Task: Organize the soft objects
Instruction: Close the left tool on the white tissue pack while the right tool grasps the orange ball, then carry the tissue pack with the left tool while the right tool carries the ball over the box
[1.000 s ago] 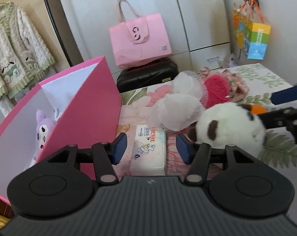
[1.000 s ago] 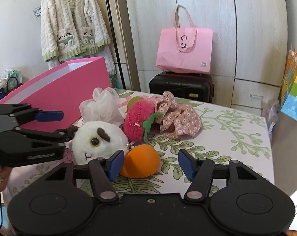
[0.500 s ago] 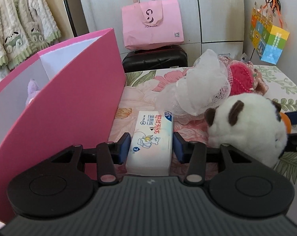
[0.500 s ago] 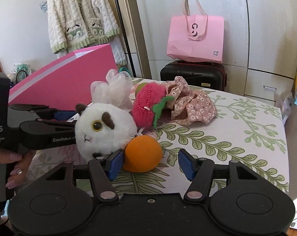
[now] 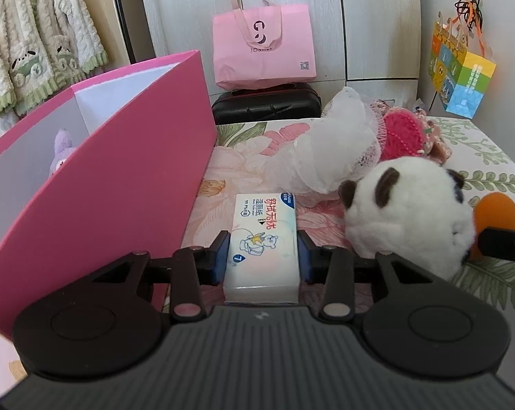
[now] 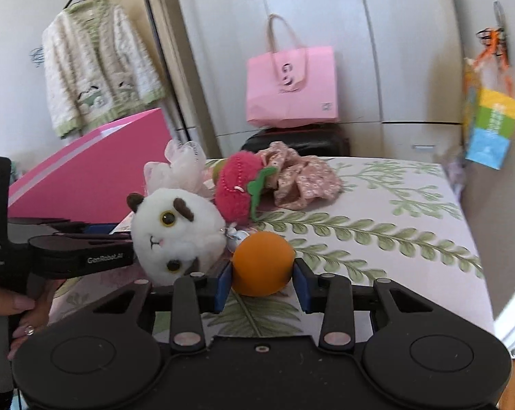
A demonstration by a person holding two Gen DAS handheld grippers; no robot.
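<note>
My left gripper point(image 5: 262, 256) is shut on a white wet-wipes pack point(image 5: 262, 239) that lies on the bed beside the pink box point(image 5: 121, 184). A purple plush point(image 5: 61, 147) sits inside the box. My right gripper point(image 6: 261, 282) is shut on an orange ball point(image 6: 262, 263). A white round plush cat point(image 6: 175, 232) lies just left of the ball and also shows in the left wrist view point(image 5: 407, 218). Behind it are a white mesh puff point(image 5: 332, 150), a red knitted strawberry point(image 6: 237, 188) and a floral pink scrunchie point(image 6: 302, 177).
The bed has a leaf-print sheet point(image 6: 394, 225); its right edge drops off near the wall. A black suitcase point(image 5: 266, 102) with a pink tote bag point(image 5: 262, 51) stands behind the bed. A colourful gift bag point(image 6: 489, 126) hangs at the right. The left gripper's arm point(image 6: 69, 253) lies left of the cat.
My left gripper moved forward around the wipes pack and closed on it. My right gripper moved forward to the orange ball and closed on it.
</note>
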